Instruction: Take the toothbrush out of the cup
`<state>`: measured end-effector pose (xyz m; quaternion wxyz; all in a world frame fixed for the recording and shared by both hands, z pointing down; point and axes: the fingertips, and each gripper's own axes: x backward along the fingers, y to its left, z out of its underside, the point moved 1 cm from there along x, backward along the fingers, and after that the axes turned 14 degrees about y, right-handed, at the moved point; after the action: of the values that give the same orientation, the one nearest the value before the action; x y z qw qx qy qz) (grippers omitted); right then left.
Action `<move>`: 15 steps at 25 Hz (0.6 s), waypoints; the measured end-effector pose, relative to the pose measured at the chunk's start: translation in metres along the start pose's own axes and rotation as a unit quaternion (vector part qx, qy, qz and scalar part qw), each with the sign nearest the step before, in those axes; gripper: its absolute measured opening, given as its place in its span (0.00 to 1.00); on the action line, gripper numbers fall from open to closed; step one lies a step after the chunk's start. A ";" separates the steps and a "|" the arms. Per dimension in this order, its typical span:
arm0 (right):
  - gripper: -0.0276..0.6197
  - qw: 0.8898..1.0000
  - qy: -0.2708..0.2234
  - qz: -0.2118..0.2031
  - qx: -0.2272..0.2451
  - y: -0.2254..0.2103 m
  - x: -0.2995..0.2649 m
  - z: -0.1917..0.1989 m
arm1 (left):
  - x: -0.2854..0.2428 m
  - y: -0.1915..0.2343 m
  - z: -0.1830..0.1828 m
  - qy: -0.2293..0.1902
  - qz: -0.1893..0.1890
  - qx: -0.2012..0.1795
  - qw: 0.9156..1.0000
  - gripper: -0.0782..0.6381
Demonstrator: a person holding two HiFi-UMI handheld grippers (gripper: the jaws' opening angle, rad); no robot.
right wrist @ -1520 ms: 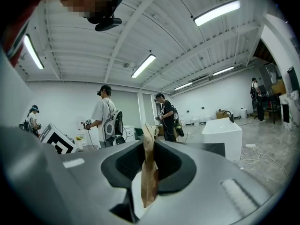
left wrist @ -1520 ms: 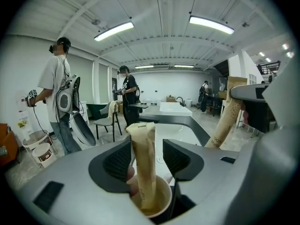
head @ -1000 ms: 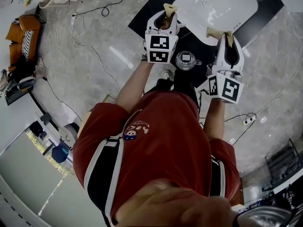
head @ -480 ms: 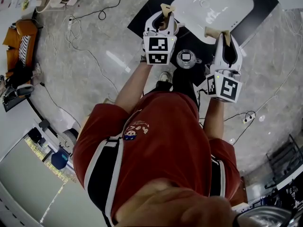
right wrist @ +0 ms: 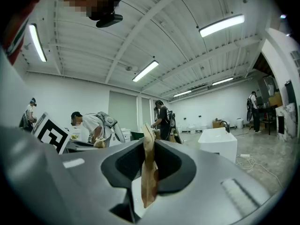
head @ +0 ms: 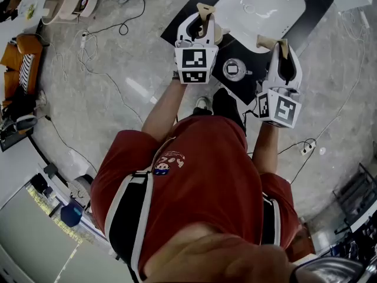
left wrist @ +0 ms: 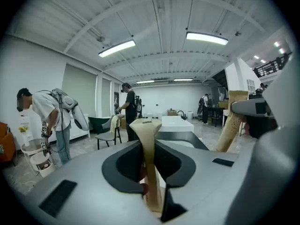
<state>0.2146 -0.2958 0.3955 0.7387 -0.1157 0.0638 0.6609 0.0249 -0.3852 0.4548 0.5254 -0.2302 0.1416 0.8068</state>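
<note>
A clear glass cup [head: 232, 69] stands on the black counter [head: 315, 16], between my two grippers. Something pale shows inside it, and I cannot make out the toothbrush. My left gripper [head: 206, 9] is held left of the cup, its tips reaching past it toward the sink. In the left gripper view its tan pads [left wrist: 149, 139] stand together, with a small reddish patch low between them that I cannot identify. My right gripper [head: 272, 40] is held right of the cup. In the right gripper view its pads [right wrist: 148, 149] meet with nothing seen between them.
A white sink [head: 259, 5] lies just beyond the cup. Cables [head: 94, 40] trail over the marble floor at the left. The right gripper's perforated finger [left wrist: 229, 130] shows in the left gripper view. People [left wrist: 44, 121] and a chair [left wrist: 105, 135] stand far across the hall.
Both grippers have lifted a little toward the head camera, the left one more. The cup has stayed where it was.
</note>
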 end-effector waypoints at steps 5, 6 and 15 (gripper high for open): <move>0.16 1.000 -0.022 0.021 0.007 0.007 0.021 -0.017 | 0.029 0.005 -0.017 -0.038 0.006 0.001 0.999 0.19; 0.16 0.999 -0.026 0.023 0.012 0.009 0.025 -0.019 | 0.035 0.006 -0.020 -0.046 0.006 -0.001 0.999 0.19; 0.16 0.998 -0.054 0.035 0.024 0.029 0.058 -0.034 | 0.090 0.011 -0.038 -0.100 0.014 -0.007 0.995 0.19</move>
<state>0.1945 -0.2455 0.3458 0.7199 -0.0601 0.0433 0.6901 -0.0076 -0.3369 0.3754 0.5241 -0.1505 0.0856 0.8339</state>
